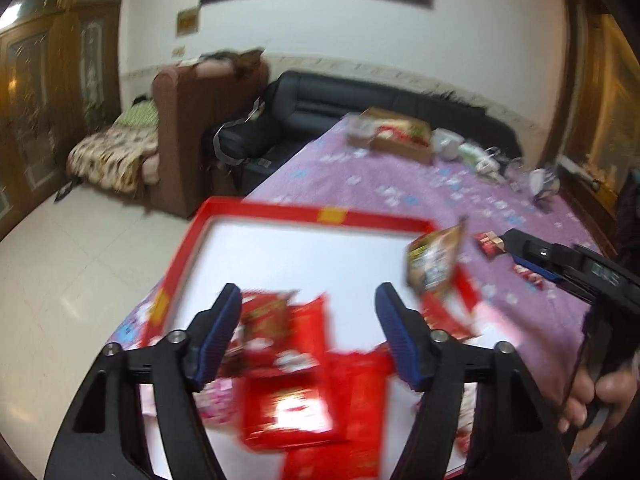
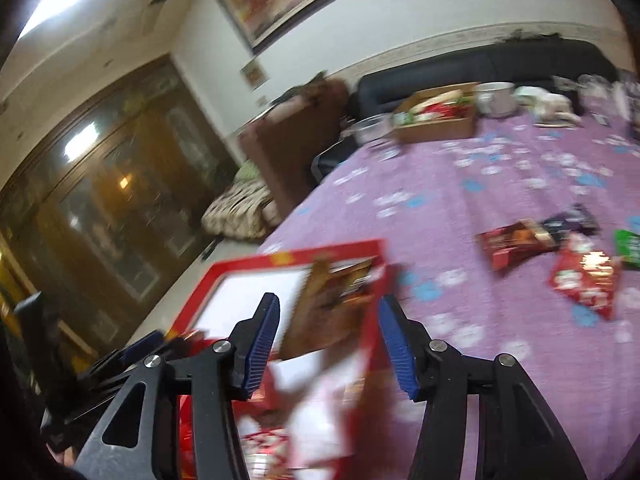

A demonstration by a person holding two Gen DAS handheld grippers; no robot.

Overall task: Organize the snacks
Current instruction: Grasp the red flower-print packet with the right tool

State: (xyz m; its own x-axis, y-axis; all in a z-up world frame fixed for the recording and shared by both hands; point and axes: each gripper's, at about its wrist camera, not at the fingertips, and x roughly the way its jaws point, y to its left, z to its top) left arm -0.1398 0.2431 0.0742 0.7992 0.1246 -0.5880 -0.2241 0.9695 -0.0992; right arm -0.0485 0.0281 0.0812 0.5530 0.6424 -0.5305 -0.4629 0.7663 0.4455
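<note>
We hold the left claw (image 1: 308, 308) open above red snack packets (image 1: 292, 404) lying in the red-rimmed tray (image 1: 280, 210) on the purple worktop (image 2: 460, 240). The right claw (image 2: 328, 320) gapes too; a brown packet (image 1: 436, 260) sits at the tray's edge. Blur leaves the lettering unreadable.

Left tool (image 1: 310, 336) and right tool (image 2: 328, 338) alike — black angular arms, silver screws, ribbed blue pads (image 1: 218, 340).
</note>
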